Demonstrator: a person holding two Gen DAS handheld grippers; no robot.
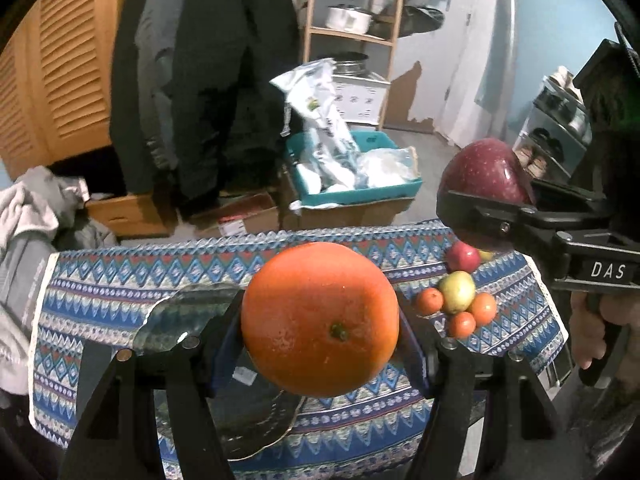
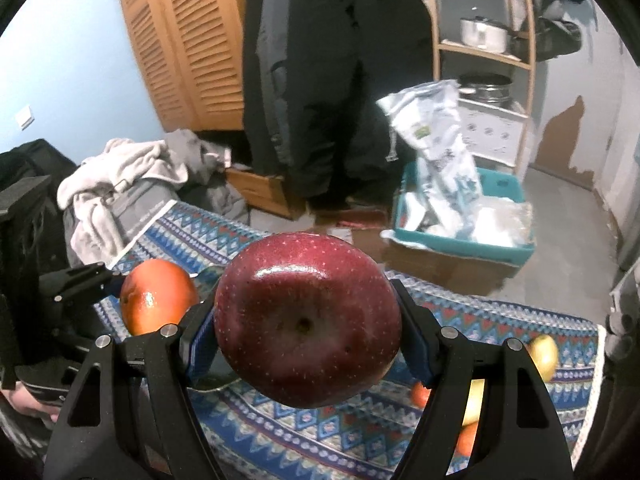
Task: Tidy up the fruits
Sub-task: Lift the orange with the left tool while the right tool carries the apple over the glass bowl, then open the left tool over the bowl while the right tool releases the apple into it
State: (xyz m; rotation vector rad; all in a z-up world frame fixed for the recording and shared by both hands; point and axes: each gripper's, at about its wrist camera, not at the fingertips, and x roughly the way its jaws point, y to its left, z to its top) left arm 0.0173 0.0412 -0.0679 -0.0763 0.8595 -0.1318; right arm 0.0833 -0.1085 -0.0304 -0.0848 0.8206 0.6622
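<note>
The left gripper (image 1: 320,320) pinches a large orange (image 1: 320,318) between its two fingers, the stem end turned toward the camera, and holds it in the air above a table covered by a blue patterned cloth (image 1: 120,292). The right gripper (image 2: 308,320) clamps a dark red apple (image 2: 308,316) in the same way, its blossom end facing the lens, also lifted clear of the cloth. In the left wrist view the apple appears at the right, higher than the orange and well apart from it. Under and behind the orange lies a clear glass plate (image 1: 188,312) with a wavy rim, partly hidden by the fruit and the fingers. Near the right end of the table sits a cluster of fruit: a yellow-green apple (image 1: 457,291) touching three small oranges (image 1: 430,301), with a small red apple (image 1: 463,257) just behind them. Past the table stand a teal crate (image 1: 360,196) of plastic bags, a wooden shelf (image 1: 394,16) and hanging dark coats (image 1: 224,80)
</note>
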